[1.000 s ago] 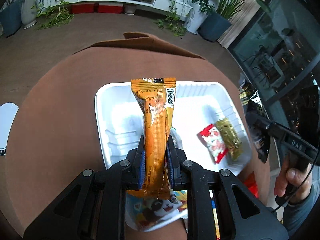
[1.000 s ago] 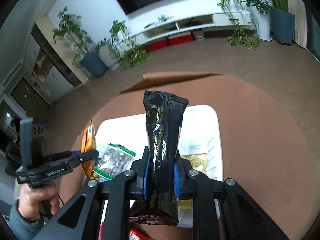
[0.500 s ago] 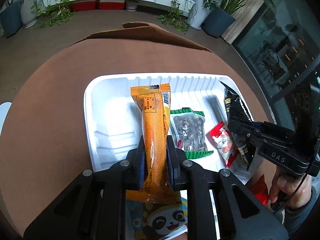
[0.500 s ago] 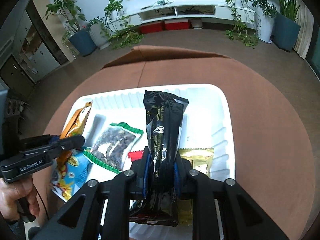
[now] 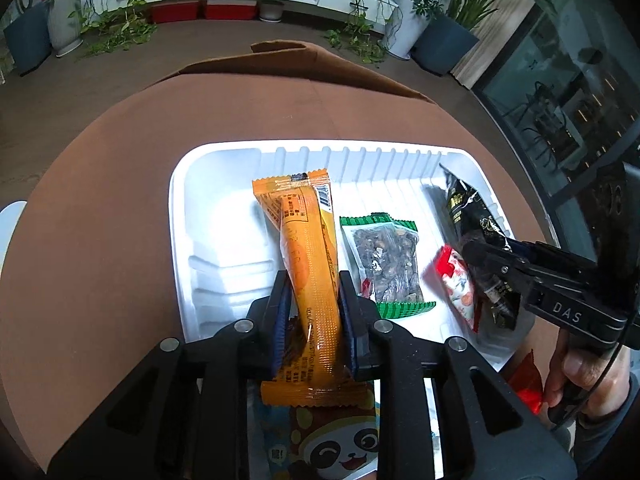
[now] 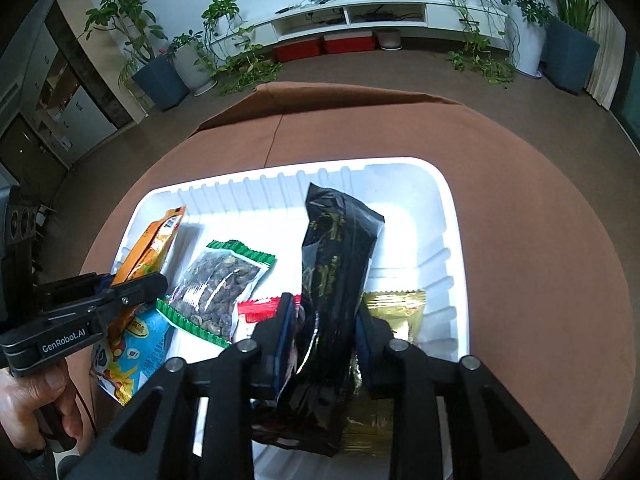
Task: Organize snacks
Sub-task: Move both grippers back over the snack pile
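Observation:
My left gripper (image 5: 313,280) is shut on an orange snack packet (image 5: 308,248), held over the left part of a white foam tray (image 5: 224,160). My right gripper (image 6: 324,304) is shut on a black snack packet (image 6: 336,260), held over the tray's right part (image 6: 448,200). In the tray lie a green-edged nut packet (image 5: 384,256), a red packet (image 5: 456,280) and a gold packet (image 6: 396,308). A panda-print bag (image 5: 340,440) lies at the tray's near edge. The right gripper also shows in the left wrist view (image 5: 476,248), the left one in the right wrist view (image 6: 160,280).
The tray sits on a round brown table (image 5: 100,200) with a folded brown cloth edge (image 5: 288,56) at the back. A red packet (image 5: 528,380) lies by the near right edge. Potted plants and a white TV cabinet stand beyond.
Both grippers have moved forward and lower over the tray with their packets. The left jaws look slightly wider around the orange packet.

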